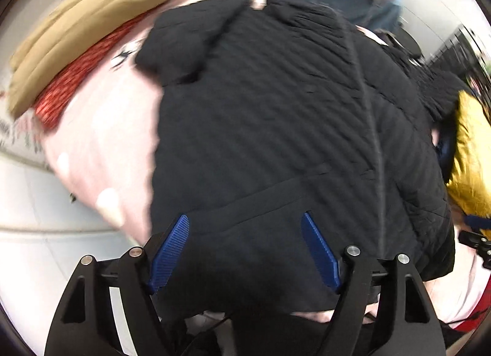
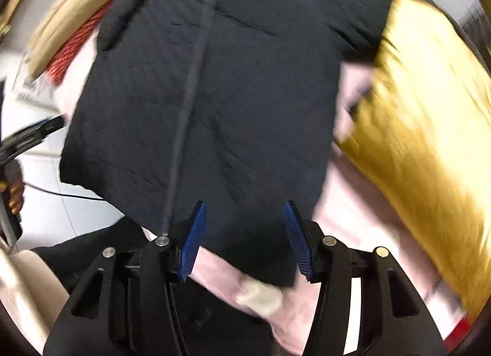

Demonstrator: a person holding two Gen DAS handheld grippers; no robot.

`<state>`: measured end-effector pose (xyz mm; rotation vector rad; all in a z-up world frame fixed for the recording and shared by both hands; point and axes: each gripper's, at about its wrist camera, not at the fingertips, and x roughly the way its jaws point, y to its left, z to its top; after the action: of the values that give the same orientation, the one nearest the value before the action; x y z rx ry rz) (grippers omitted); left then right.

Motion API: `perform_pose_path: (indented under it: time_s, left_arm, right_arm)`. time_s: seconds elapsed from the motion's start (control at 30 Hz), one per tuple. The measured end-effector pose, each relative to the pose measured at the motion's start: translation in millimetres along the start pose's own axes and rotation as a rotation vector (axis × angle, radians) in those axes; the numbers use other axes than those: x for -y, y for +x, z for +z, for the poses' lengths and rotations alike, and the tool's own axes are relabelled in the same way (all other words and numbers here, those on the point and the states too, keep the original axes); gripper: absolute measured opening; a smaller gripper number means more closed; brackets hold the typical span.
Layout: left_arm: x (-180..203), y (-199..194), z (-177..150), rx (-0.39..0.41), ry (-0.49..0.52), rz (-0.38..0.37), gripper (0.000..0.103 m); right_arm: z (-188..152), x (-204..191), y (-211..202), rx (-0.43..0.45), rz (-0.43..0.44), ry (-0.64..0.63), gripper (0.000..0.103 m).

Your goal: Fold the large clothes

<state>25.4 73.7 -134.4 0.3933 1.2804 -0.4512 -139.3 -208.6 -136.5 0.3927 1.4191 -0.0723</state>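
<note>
Though motion blur leaves no writing readable, black quilted jacket (image 1: pixel 276 116) lies spread on pink sheet (image 1: pixel 101 147) | left gripper (image 1: pixel 245 251) jaws wide, empty, over hem | right gripper (image 2: pixel 244 239) jaws wide, empty, at hem | tan folded garment (image 1: pixel 92 24), red knit (image 1: pixel 70 77) left | shiny yellow padded jacket (image 2: pixel 423 129) right.
</note>
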Motion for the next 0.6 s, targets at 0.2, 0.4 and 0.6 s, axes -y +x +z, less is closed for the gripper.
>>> perform_pose_path:
  time_s: [0.2,0.4,0.6]
  left_arm:
    - [45,38,4,-0.036,0.129,0.018,0.074]
    - [34,97,7,-0.160,0.095,0.074,0.075]
    - [14,133,-2,-0.227,-0.021,0.042,0.098]
  right_arm:
    - [37,-39,47,-0.025,0.001,-0.107,0.053]
    - [54,-41,108,-0.102,-0.080,-0.073,0.053]
    - [51,-36,141,-0.146,-0.123,-0.050,0.055]
